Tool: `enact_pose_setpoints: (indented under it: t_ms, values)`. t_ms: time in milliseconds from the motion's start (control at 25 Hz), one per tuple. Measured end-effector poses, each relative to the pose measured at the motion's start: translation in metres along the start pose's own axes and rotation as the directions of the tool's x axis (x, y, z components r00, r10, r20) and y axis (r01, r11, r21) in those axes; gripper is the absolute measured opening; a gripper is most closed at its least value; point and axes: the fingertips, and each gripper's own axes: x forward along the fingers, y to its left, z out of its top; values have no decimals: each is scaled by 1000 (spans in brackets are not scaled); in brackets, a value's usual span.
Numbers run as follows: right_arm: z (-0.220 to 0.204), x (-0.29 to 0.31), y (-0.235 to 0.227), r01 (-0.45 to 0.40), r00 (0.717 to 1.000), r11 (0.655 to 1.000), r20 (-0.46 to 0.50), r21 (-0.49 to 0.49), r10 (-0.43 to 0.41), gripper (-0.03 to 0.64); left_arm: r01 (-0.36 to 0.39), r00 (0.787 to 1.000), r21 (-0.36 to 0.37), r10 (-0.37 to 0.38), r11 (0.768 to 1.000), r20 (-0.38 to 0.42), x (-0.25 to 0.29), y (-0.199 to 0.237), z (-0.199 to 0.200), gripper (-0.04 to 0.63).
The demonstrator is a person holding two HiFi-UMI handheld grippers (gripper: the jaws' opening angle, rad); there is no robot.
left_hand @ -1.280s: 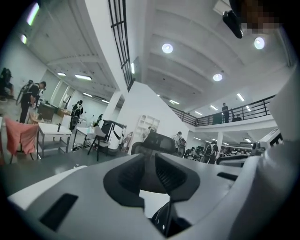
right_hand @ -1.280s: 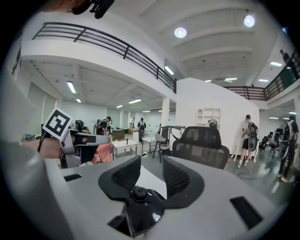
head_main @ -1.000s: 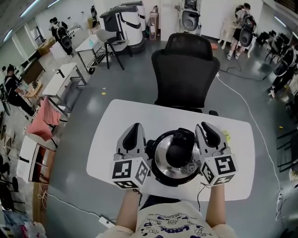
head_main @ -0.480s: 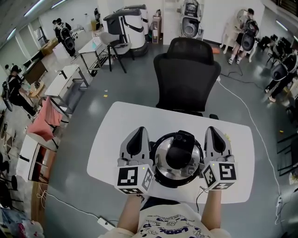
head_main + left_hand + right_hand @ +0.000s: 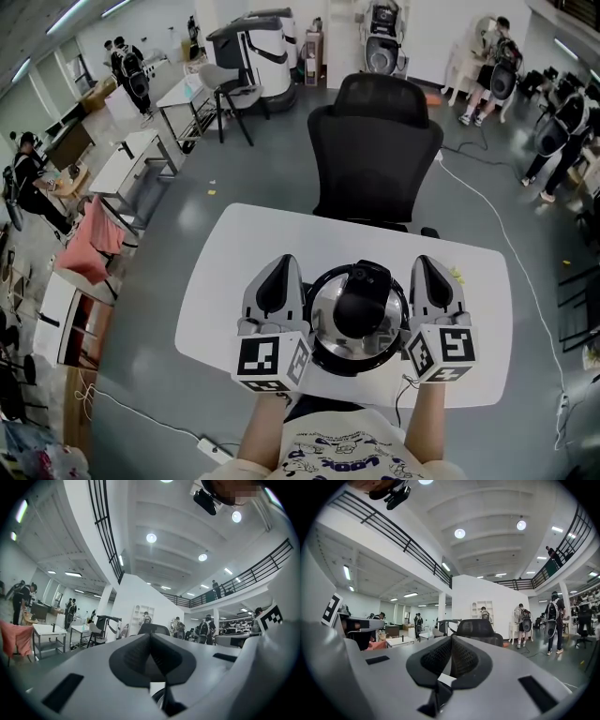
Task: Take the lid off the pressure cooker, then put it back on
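Observation:
The steel pressure cooker (image 5: pixel 356 323) stands near the front edge of the white table (image 5: pixel 234 253). Its lid is on, with the black handle (image 5: pixel 361 298) across the top. My left gripper (image 5: pixel 279 270) lies level just left of the pot and my right gripper (image 5: pixel 429 270) just right of it, both pointing away from me. In the left gripper view the left gripper (image 5: pixel 151 638) has its pads pressed together with nothing between them. In the right gripper view the right gripper (image 5: pixel 451 640) is shut the same way. Whether either gripper touches the pot's side is hidden.
A black office chair (image 5: pixel 375 150) stands behind the table's far edge. A small yellow item (image 5: pixel 457 274) lies on the table right of my right gripper. Desks, machines and people fill the room beyond, well away from the table.
Both grippers' jaws have closed, and both have swung from leaning in toward the pot to lying straight alongside it. The cooker and its lid have not moved.

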Motion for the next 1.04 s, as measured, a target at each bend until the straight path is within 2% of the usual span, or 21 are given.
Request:
enact_pose_setpoints:
  t_ms: [1040]
  values:
    - [2, -7, -5, 17, 1000, 1000, 1, 4, -17, 11, 3, 1000, 2, -3, 1000, 2, -2, -5, 3, 14]
